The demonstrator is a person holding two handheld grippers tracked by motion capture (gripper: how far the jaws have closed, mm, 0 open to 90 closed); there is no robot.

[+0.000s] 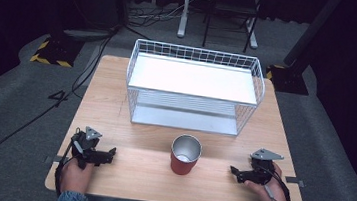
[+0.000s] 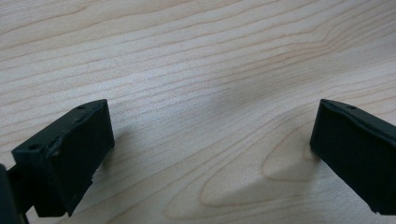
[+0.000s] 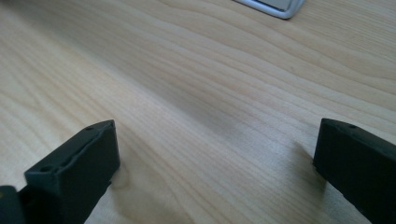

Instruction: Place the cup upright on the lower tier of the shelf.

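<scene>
A red cup [image 1: 185, 155] with a shiny metal inside stands upright near the front middle of the wooden table [image 1: 116, 99]. Behind it stands a white wire basket shelf [image 1: 194, 86] with two solid white levels. My left gripper [image 1: 110, 152] rests on the table at the front left, pointing right toward the cup. My right gripper [image 1: 233, 171] rests at the front right, pointing left toward the cup. In each gripper view the two black jaws stand wide apart over bare wood, left gripper [image 2: 210, 140] and right gripper [image 3: 215, 154], with nothing between them.
A corner of the shelf's base [image 3: 275, 7] shows at the top of the right gripper view. Beyond the table, cables [image 1: 84, 70] run over grey carpet, with stand bases [image 1: 53, 49] and chair legs [image 1: 215, 19] in the dark background.
</scene>
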